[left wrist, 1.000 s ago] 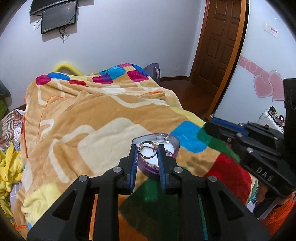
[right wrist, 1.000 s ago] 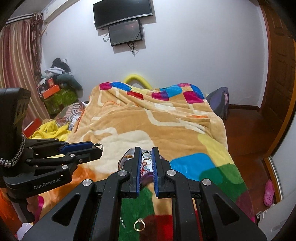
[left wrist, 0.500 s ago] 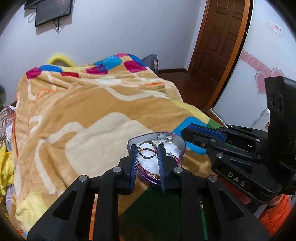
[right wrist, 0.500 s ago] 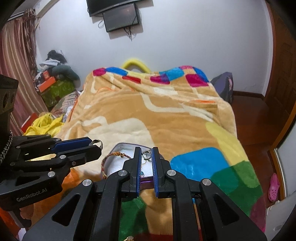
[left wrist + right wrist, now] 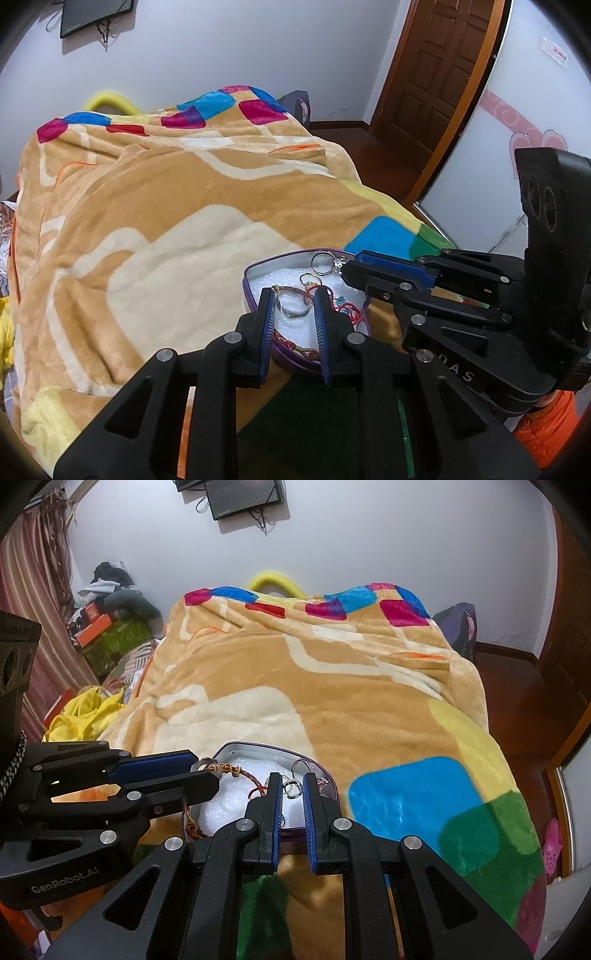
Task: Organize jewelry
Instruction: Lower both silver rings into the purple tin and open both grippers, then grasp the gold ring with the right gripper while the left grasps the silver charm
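A purple heart-shaped tin (image 5: 255, 271) with white foam lining lies on the bed blanket; it also shows in the right wrist view (image 5: 258, 746). It holds red braided bracelets (image 5: 343, 306) and rings. My left gripper (image 5: 294, 301) is shut on a silver ring (image 5: 293, 308) over the tin. My right gripper (image 5: 291, 788) is shut on a small silver ring (image 5: 291, 787) over the tin's right side. A larger ring (image 5: 322, 263) rests at the tin's far rim.
The orange patterned blanket (image 5: 295, 672) covers the bed. Yellow clothes (image 5: 81, 716) and boxes lie left of the bed. A wooden door (image 5: 436, 66) and dark floor are to the right. A pink shoe (image 5: 552, 845) lies on the floor.
Both grippers moved forward and down over the tin, each still pinching its ring. The right gripper came in close beside the left.
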Demonstrator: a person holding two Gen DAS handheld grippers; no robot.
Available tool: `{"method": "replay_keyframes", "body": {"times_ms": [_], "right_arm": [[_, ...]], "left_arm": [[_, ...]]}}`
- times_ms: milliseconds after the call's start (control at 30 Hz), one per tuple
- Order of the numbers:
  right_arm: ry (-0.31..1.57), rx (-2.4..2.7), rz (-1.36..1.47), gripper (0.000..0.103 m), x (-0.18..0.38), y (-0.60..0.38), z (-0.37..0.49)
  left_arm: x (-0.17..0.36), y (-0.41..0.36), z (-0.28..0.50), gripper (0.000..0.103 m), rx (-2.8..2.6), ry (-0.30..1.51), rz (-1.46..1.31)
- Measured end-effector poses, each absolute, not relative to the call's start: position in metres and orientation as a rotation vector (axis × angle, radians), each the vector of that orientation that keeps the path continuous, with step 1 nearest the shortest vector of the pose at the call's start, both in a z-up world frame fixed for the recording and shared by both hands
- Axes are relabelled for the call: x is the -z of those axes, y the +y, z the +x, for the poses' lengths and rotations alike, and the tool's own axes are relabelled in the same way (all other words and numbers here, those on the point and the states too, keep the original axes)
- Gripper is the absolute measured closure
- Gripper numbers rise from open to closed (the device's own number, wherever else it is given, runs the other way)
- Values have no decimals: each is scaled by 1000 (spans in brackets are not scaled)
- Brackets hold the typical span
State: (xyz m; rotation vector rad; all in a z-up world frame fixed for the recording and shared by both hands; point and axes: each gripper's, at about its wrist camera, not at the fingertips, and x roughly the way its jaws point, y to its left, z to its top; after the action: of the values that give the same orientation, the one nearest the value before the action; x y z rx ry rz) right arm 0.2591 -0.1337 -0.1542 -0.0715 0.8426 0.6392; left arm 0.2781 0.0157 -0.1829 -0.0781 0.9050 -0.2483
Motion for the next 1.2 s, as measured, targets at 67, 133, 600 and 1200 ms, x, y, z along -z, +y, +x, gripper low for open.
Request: {"method": "replay_keyframes", "body": {"times_ms": [67, 133, 600, 1200], "right_arm": [[853, -641, -72, 93, 155, -133, 260], [873, -647, -67, 93, 156, -133, 261], [846, -624, -78, 84, 134, -138, 248], [776, -594, -93, 82, 104, -157, 198]], "left_arm": [[182, 16, 278, 83, 250, 906, -78], [182, 15, 278, 83, 251, 907, -79], [157, 26, 260, 82, 217, 863, -105], [131, 27, 209, 68, 189, 824, -89]]}}
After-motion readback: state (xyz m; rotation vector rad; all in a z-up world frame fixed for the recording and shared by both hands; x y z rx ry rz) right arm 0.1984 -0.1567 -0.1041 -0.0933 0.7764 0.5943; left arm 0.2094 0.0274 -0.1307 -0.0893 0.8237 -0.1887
